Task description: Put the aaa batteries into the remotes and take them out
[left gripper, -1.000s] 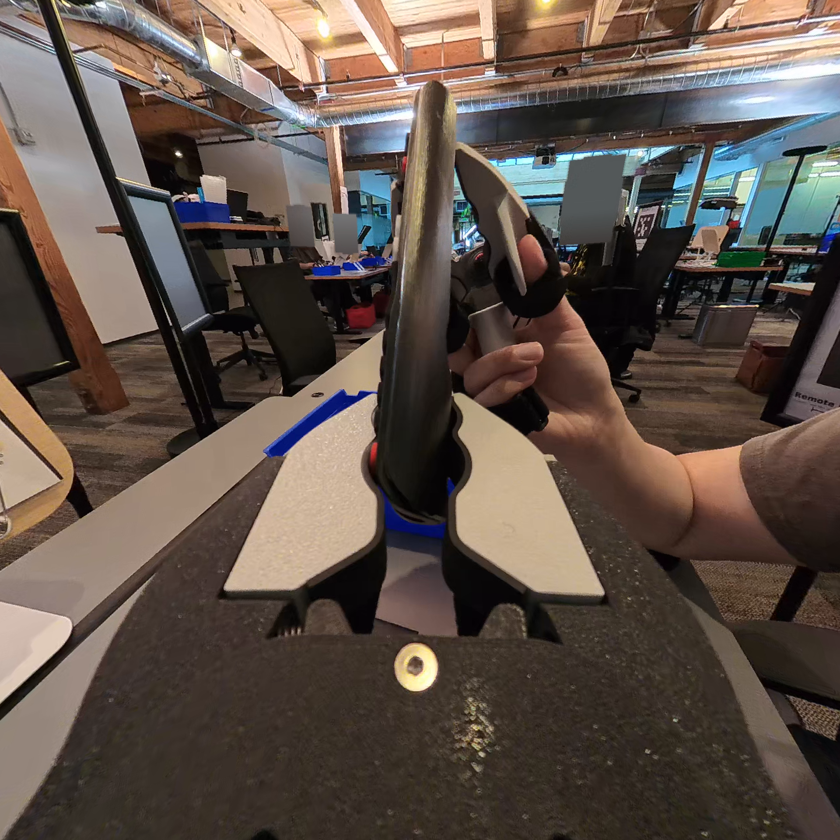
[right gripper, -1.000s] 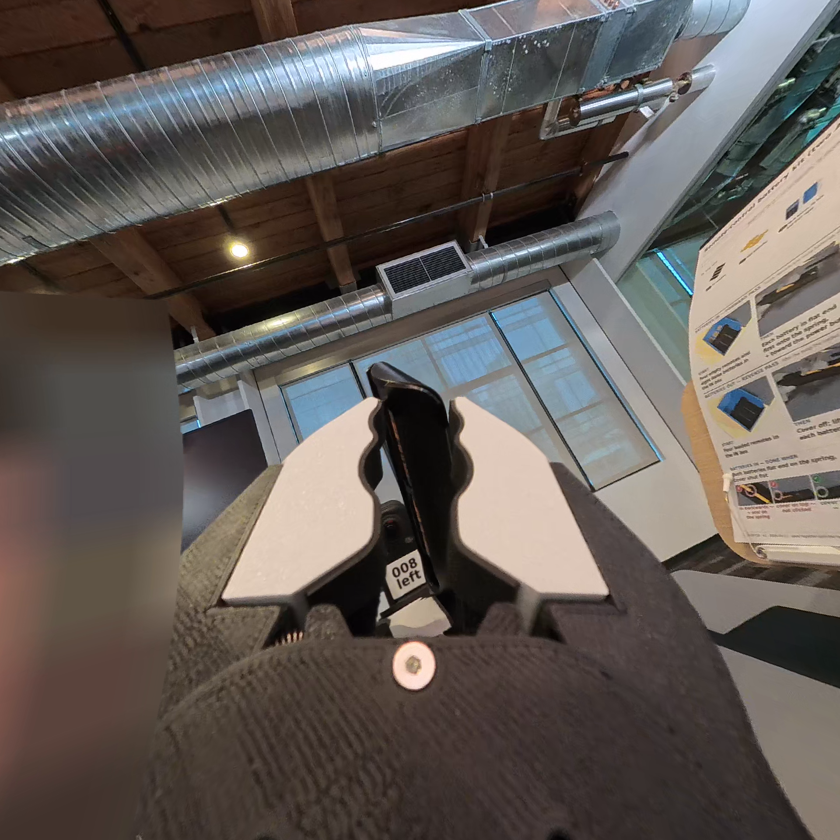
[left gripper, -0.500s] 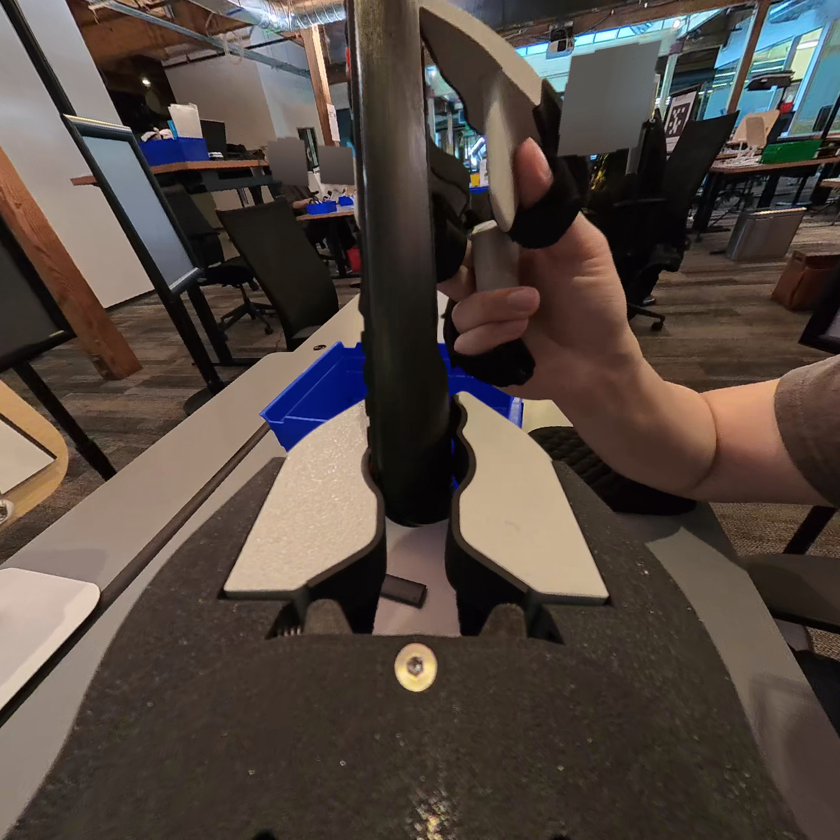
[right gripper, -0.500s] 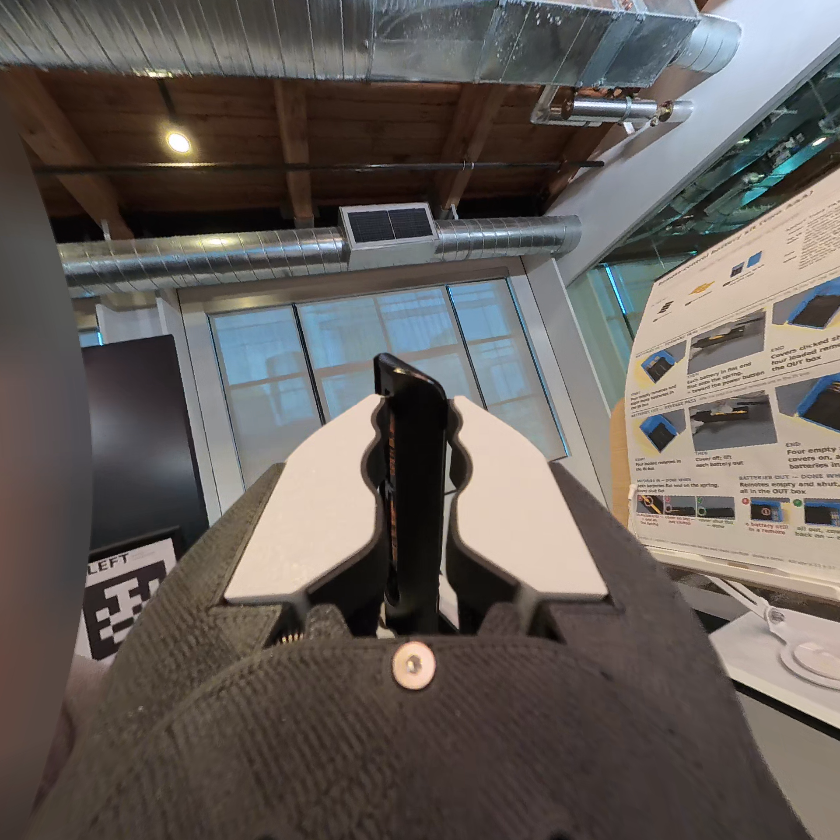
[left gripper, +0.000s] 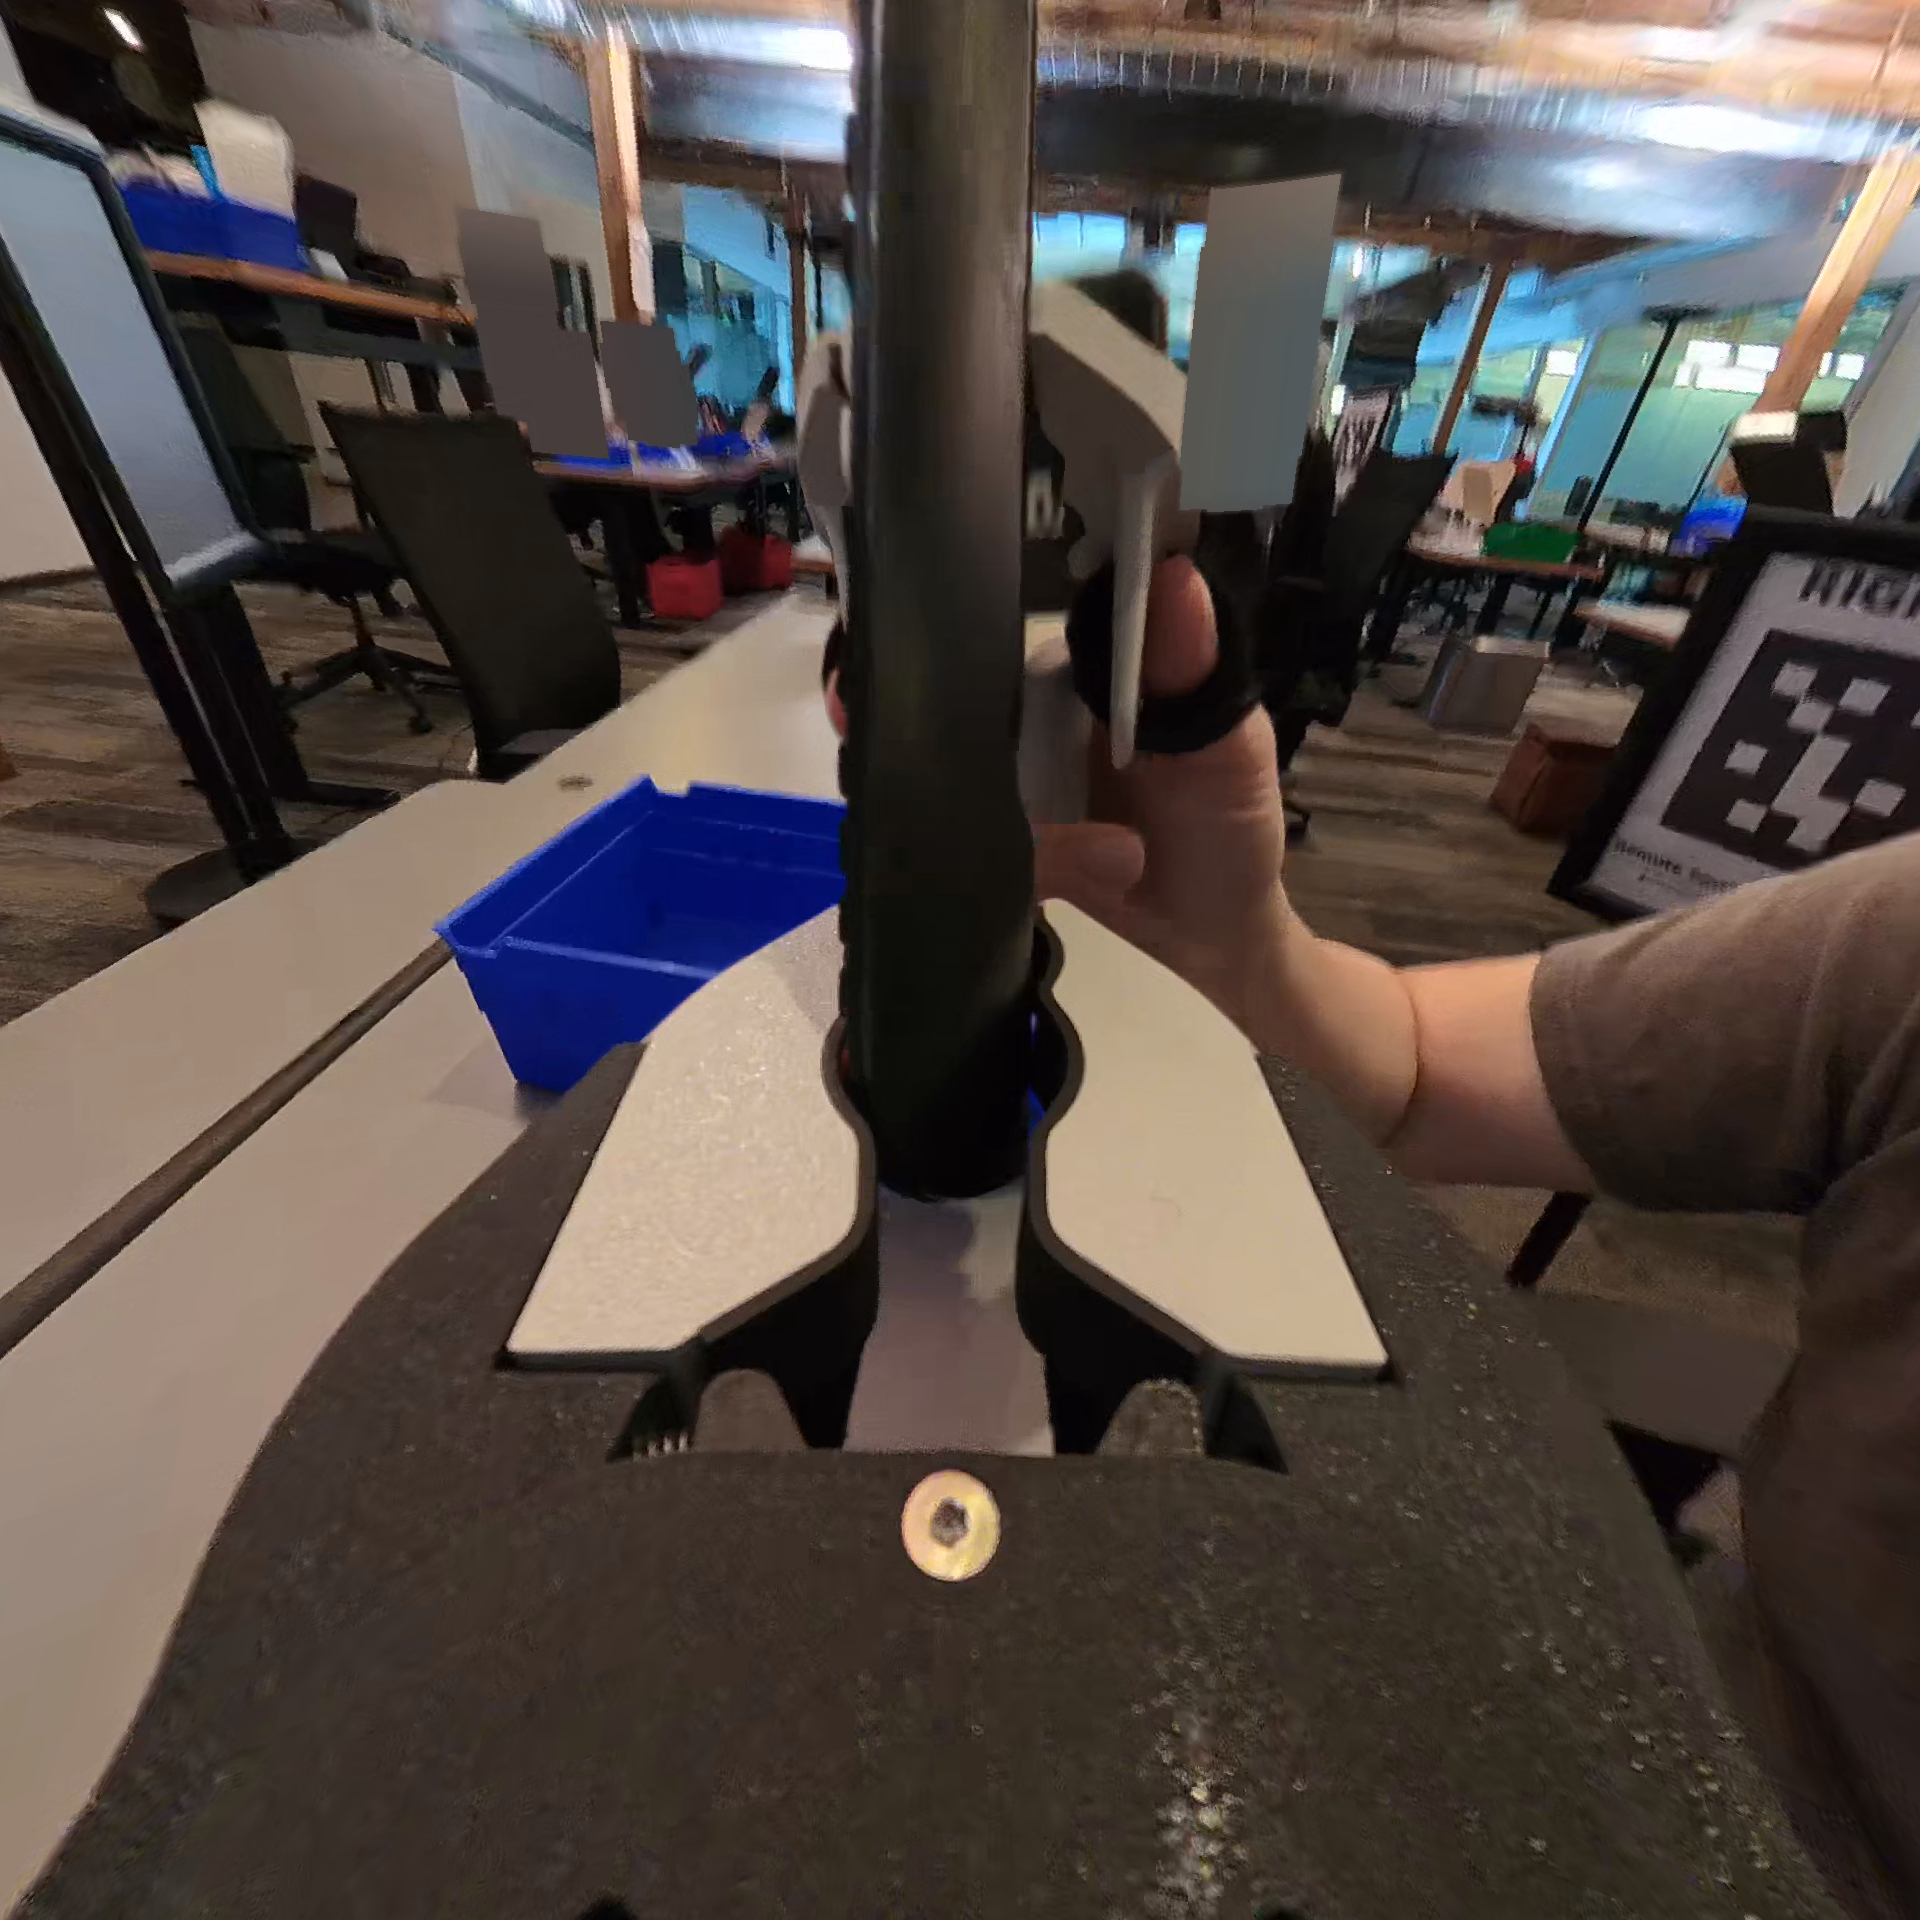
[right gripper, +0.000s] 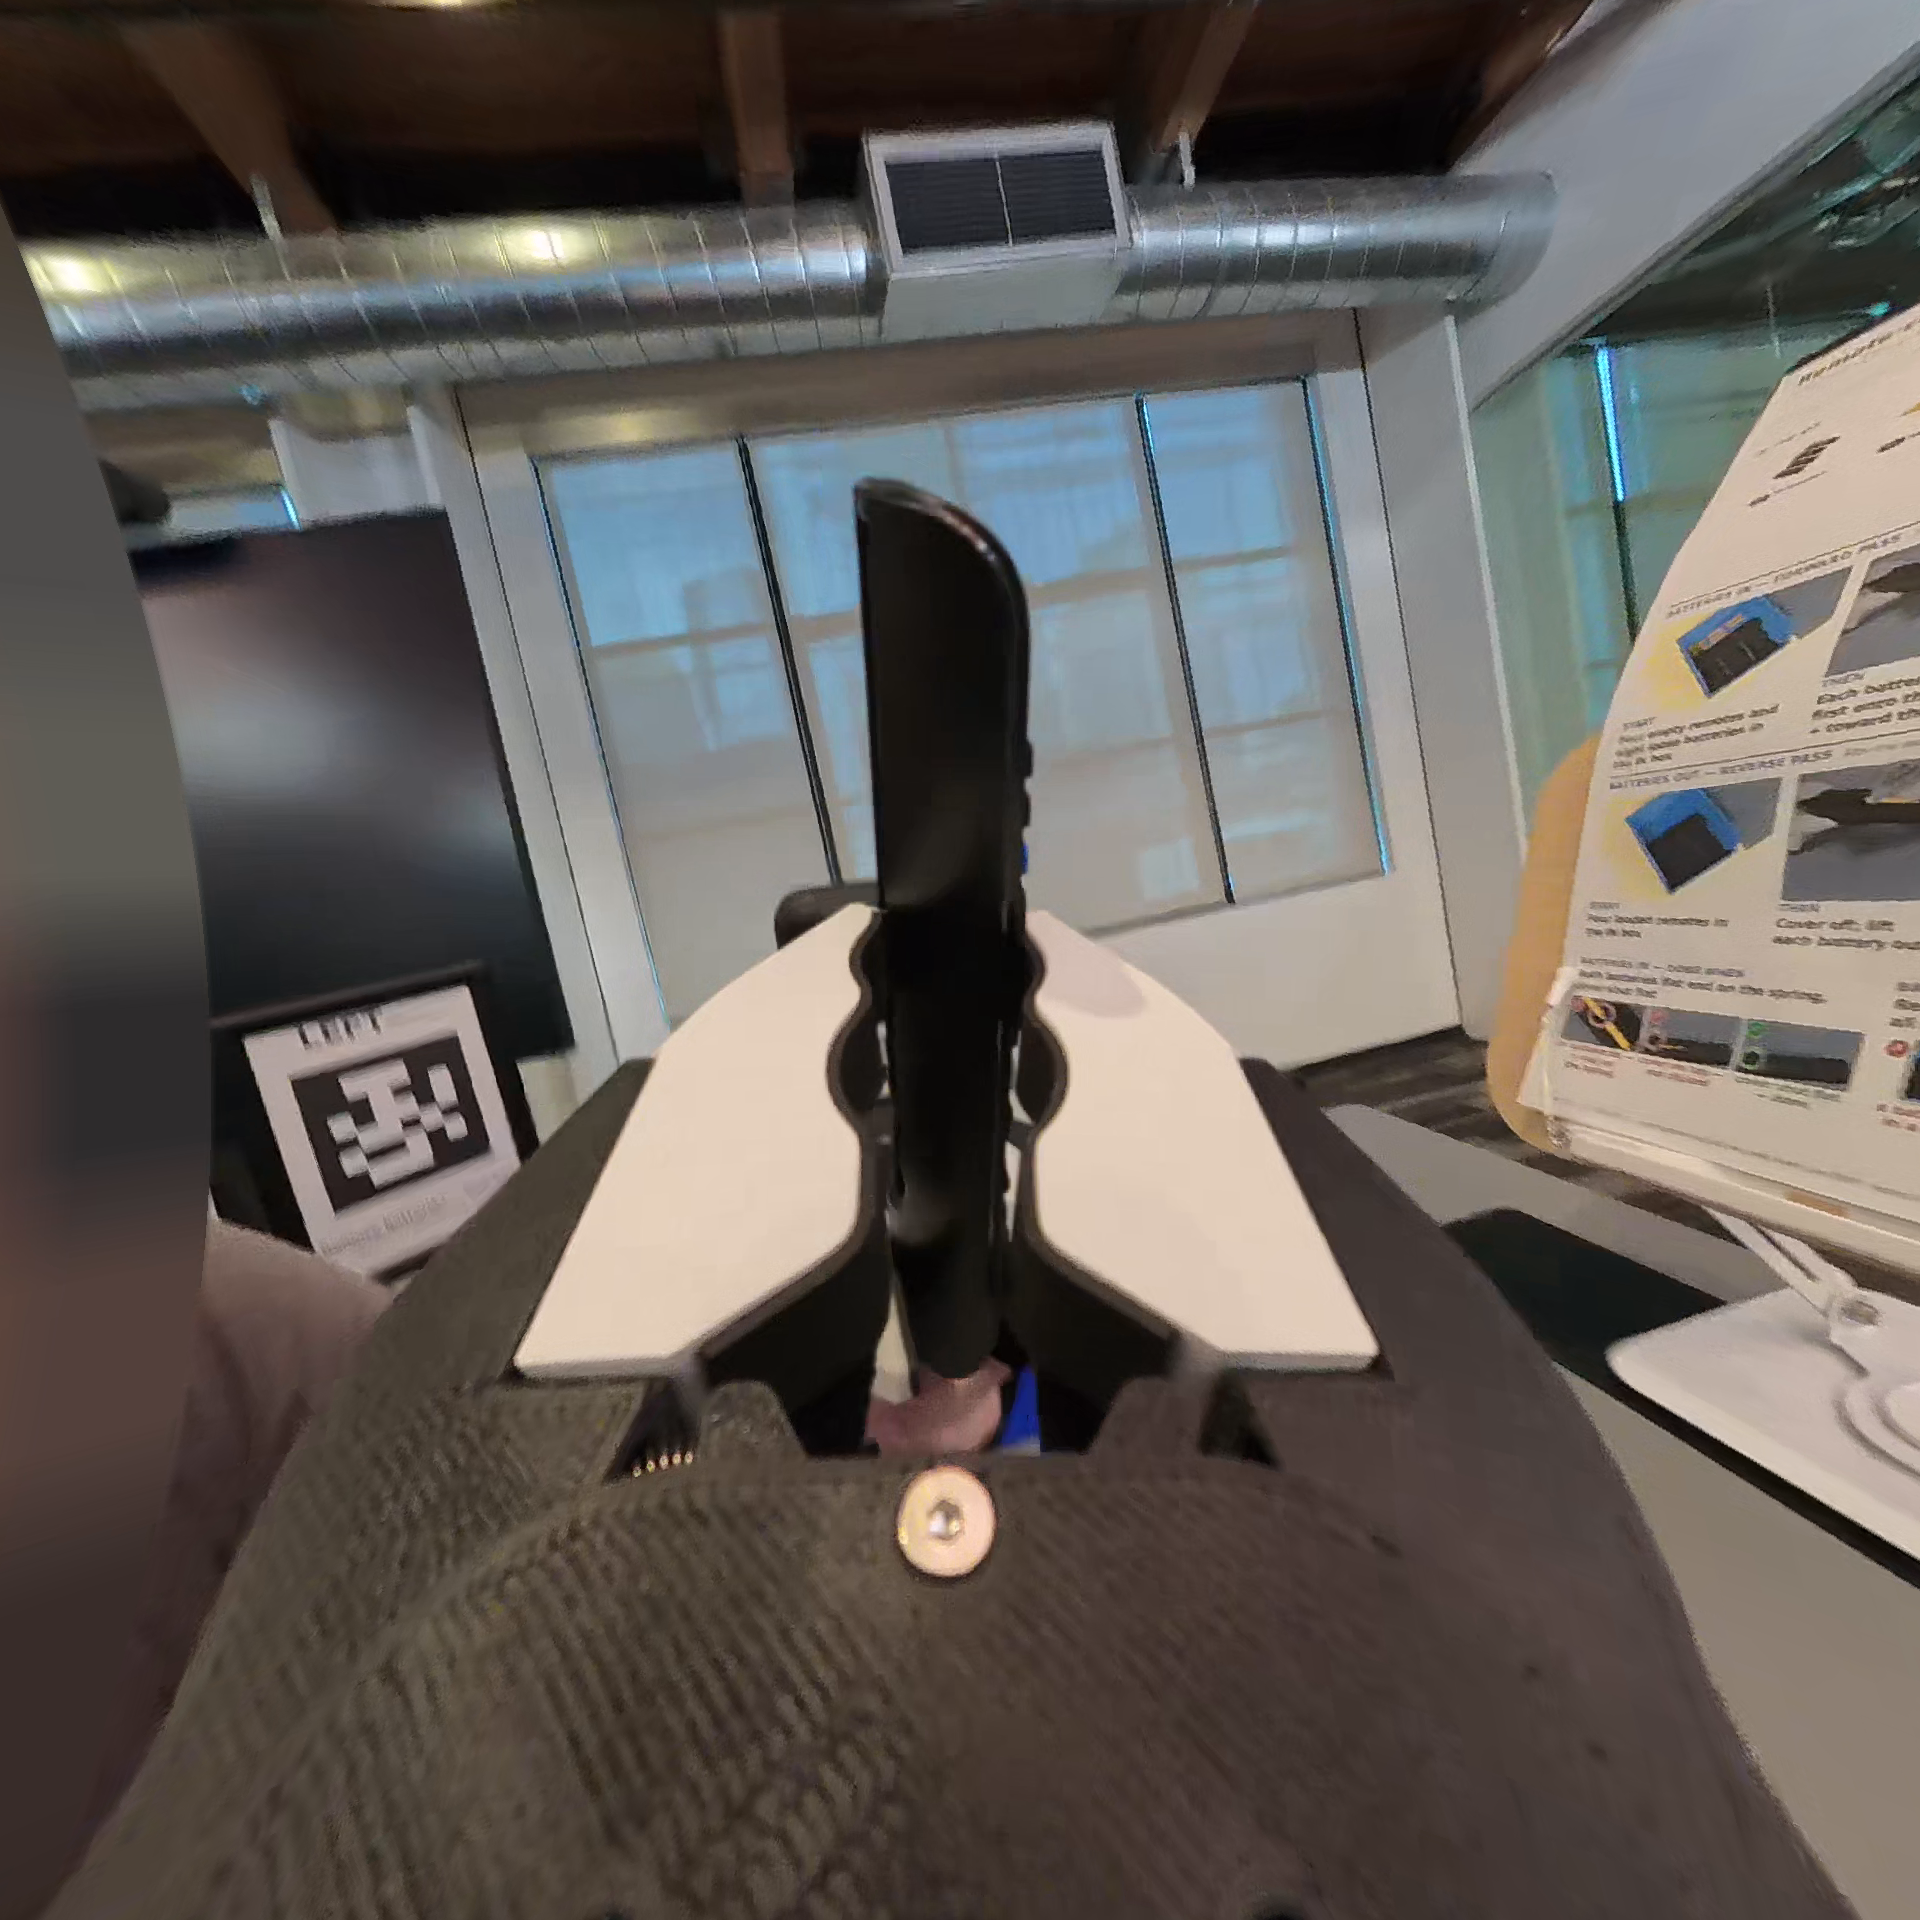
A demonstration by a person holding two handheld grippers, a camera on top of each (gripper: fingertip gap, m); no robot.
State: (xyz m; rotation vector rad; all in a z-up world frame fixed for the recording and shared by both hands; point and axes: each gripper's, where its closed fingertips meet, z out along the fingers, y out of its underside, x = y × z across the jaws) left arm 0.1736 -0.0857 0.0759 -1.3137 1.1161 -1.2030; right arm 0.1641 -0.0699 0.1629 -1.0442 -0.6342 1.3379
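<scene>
Remote [left gripper: 935, 727] clamped by both tongs; blue bin [left gripper: 634, 935] below, seemingly empty.

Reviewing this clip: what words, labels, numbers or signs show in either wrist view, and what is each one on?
I don't quote writing, so here is what bears it.
Black-framed marker sign, left wrist view: lettering above and below its pattern, cut off and blurred.
Smaller marker sign, right wrist view: lettering, blurred.
Instruction sheet: headings and captions, mostly too small.
Remote: no writing visible.
</scene>
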